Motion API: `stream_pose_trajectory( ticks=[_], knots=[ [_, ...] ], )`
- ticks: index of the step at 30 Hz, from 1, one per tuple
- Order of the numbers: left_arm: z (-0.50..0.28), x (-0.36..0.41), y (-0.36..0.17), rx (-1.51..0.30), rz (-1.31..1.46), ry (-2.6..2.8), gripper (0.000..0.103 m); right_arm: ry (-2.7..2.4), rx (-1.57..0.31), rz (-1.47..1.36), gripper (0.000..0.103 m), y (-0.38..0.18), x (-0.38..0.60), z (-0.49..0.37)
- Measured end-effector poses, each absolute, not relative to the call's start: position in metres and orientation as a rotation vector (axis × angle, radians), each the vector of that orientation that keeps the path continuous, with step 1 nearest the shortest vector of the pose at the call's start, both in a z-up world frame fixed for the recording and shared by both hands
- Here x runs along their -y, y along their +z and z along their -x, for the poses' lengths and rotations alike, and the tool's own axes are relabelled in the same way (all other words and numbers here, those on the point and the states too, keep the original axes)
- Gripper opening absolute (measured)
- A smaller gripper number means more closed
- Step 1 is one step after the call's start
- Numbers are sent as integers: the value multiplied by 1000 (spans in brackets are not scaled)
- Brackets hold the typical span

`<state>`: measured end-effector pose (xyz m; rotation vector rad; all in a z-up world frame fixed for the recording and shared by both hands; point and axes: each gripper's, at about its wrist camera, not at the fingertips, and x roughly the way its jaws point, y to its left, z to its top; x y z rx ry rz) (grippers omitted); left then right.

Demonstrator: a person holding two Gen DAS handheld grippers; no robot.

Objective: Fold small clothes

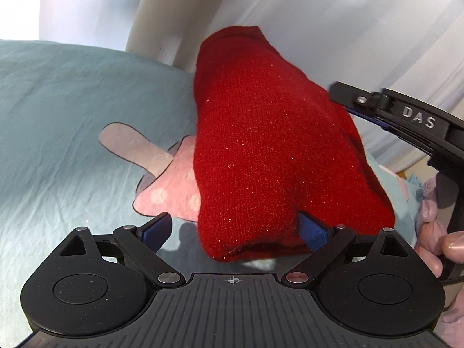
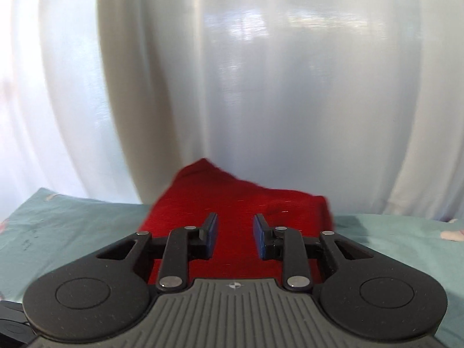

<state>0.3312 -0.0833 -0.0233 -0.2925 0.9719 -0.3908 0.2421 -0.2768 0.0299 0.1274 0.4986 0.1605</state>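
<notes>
A red knit garment (image 1: 261, 150), soft, light and flecked with glitter, lay bunched in a folded mound on a pale teal sheet (image 1: 58, 101) printed with a pink cartoon figure (image 1: 171, 191). The left gripper (image 1: 235, 232) stood wide open, its blue pads flanking the garment's near end without pinching it. The right gripper (image 2: 235, 232) hovered part-open over the cloth, holding nothing. Limp fabric of this kind would likely be best gripped at a corner or hem.
</notes>
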Motion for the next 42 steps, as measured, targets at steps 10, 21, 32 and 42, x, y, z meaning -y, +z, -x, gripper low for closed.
stream_pose_trajectory(
  ticks=[10, 21, 32, 42],
  knots=[
    [-320, 54, 1, -899, 311, -392, 96, 124, -503, 99, 16, -36, 271, -239],
    [-354, 40, 2, -885, 413, -292, 96, 269, -460, -53, 17, 12, 258, -206],
    [-387, 33, -7, -941, 522, -405, 96, 298, -560, -26, 38, -9, 290, -190],
    [-444, 51, -46, -1037, 714, -565, 98, 258, -752, -743, 96, -48, 429, -245]
  ],
)
